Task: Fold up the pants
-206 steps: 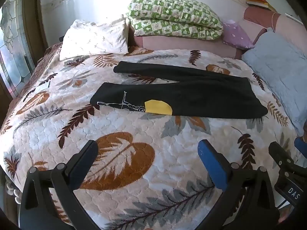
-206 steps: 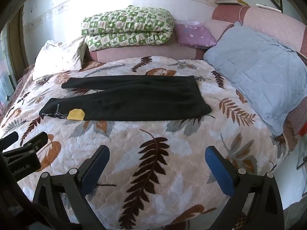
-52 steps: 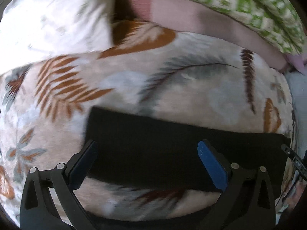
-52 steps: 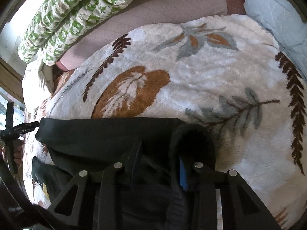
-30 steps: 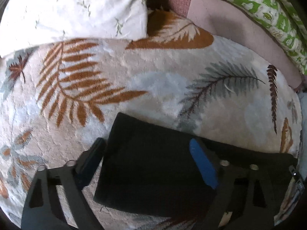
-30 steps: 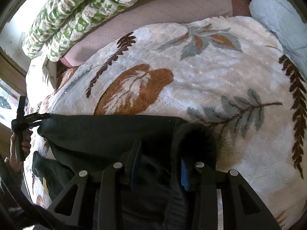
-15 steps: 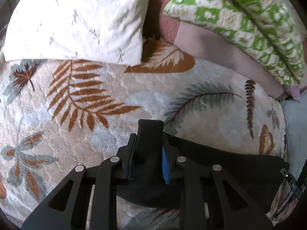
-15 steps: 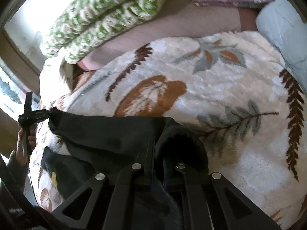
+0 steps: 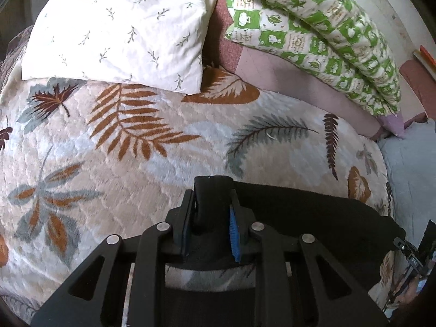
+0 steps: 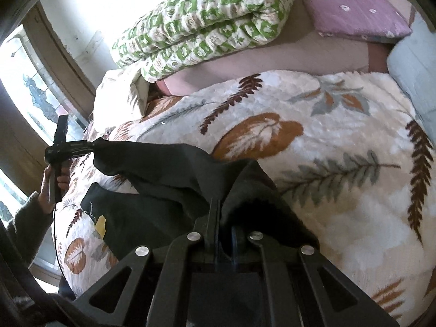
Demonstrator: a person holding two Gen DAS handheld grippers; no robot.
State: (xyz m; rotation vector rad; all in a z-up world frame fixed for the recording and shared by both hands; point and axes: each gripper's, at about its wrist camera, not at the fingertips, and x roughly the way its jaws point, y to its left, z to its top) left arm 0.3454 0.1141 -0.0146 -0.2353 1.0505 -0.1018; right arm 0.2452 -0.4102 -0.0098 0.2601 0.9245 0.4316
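Observation:
Black pants lie on the leaf-patterned bedspread. My left gripper is shut on the hem end of the far leg and holds it raised. In the right wrist view my right gripper is shut on the waist end of the pants, lifted off the bed. The far leg hangs stretched between the two grippers. The near leg, with a yellow patch, lies flat on the bed. The left gripper also shows at the left of the right wrist view.
A white pillow and a folded green patterned quilt sit at the head of the bed. A purple pillow and a light blue cushion lie at the right. A window is at the left.
Both grippers have lifted the pants edge higher off the bed. The left gripper shut on the hem a moment ago and has risen since; the right gripper's fold now hangs clear.

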